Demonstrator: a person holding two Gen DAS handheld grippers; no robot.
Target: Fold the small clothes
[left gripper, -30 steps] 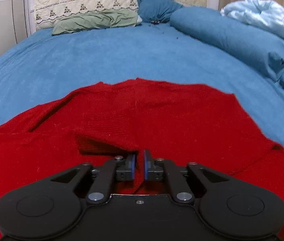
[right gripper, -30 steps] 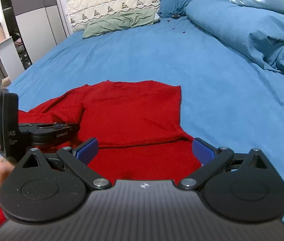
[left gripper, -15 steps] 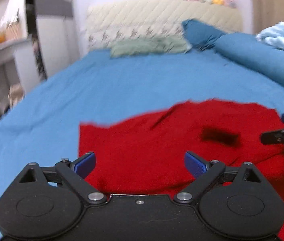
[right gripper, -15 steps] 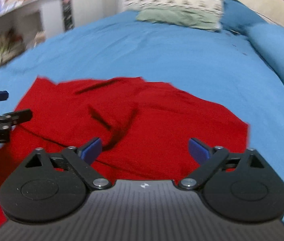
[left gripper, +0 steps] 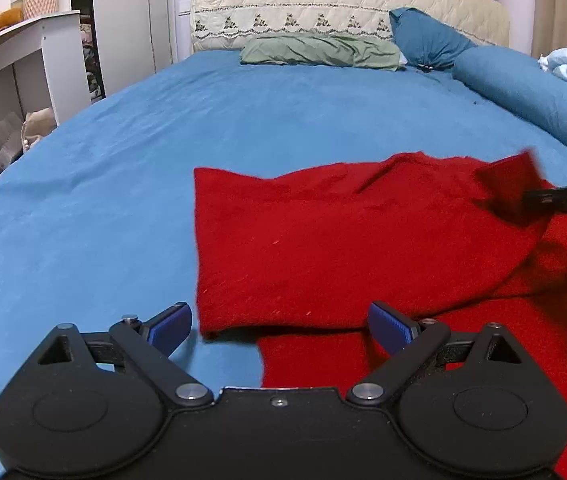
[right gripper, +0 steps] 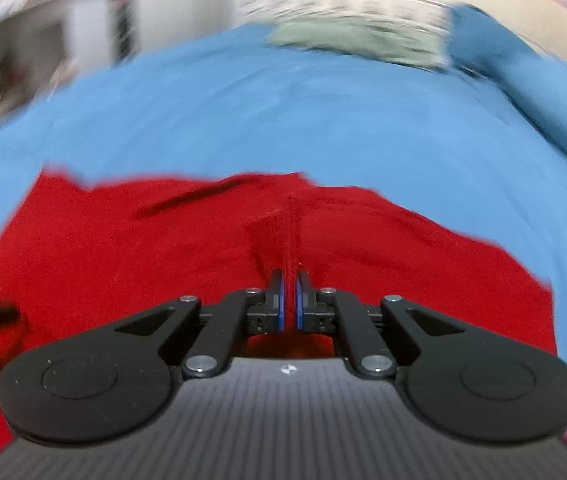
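Note:
A red knit garment (left gripper: 347, 248) lies partly folded on the blue bed sheet (left gripper: 123, 184), with a folded flap on top and a lower layer toward the right. My left gripper (left gripper: 279, 330) is open and empty, just above the garment's near left edge. My right gripper (right gripper: 290, 300) is shut on a raised pinch of the red garment (right gripper: 123, 264); it also shows in the left wrist view (left gripper: 539, 200) at the far right, lifting a corner of the fabric. The right wrist view is motion-blurred.
A green pillow (left gripper: 319, 50) and a blue pillow (left gripper: 423, 40) lie at the quilted headboard (left gripper: 347, 4). A rolled blue duvet (left gripper: 535, 96) runs along the right. A white desk (left gripper: 23, 56) and wardrobe stand left of the bed.
My left gripper let go of the garment, opened and drew back to the left. My right gripper, open before, moved in and shut on the garment's edge, lifting it.

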